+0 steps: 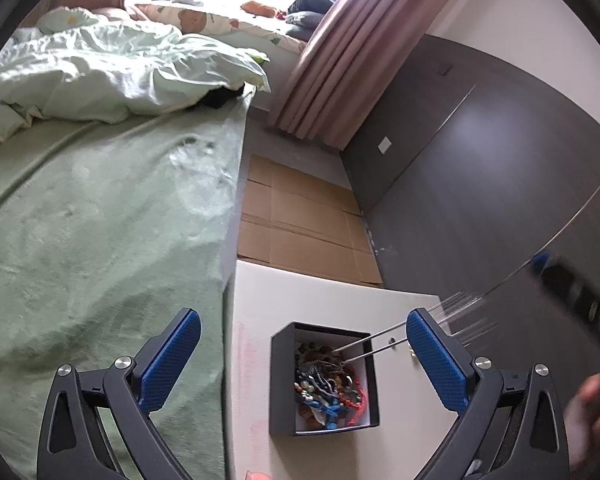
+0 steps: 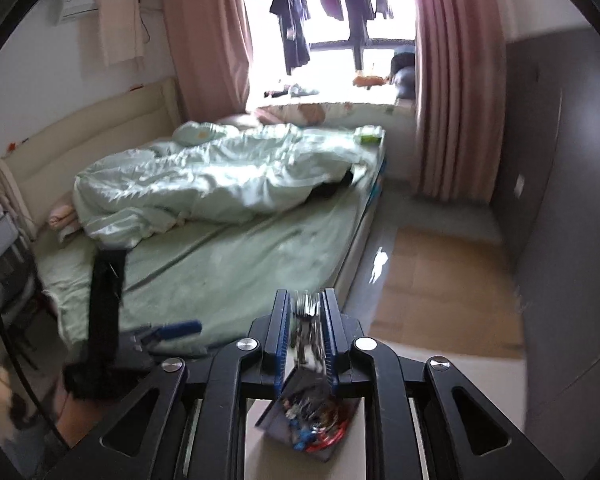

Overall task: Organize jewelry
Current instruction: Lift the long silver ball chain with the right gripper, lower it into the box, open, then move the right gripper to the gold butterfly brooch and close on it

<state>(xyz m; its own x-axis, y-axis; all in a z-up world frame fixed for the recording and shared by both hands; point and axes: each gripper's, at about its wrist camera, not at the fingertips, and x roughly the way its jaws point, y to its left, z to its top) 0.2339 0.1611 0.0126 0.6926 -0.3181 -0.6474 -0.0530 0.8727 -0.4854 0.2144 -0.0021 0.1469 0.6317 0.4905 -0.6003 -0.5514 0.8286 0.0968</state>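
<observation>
Right tongs (image 2: pixel 308 344) pinch tweezers (image 1: pixel 364 346) over the jewelry-filled box (image 1: pixel 324 380); no writing legible.

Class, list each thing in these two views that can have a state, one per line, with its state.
Left gripper: open, holding nothing.
Right gripper: shut on tweezers.
Tweezers: tips down in the box.
Box: open, no lid, on the white table.
Jewelry: tangled heap in the box.
Curtain: drawn aside.
Duvet: crumpled on the bed.
</observation>
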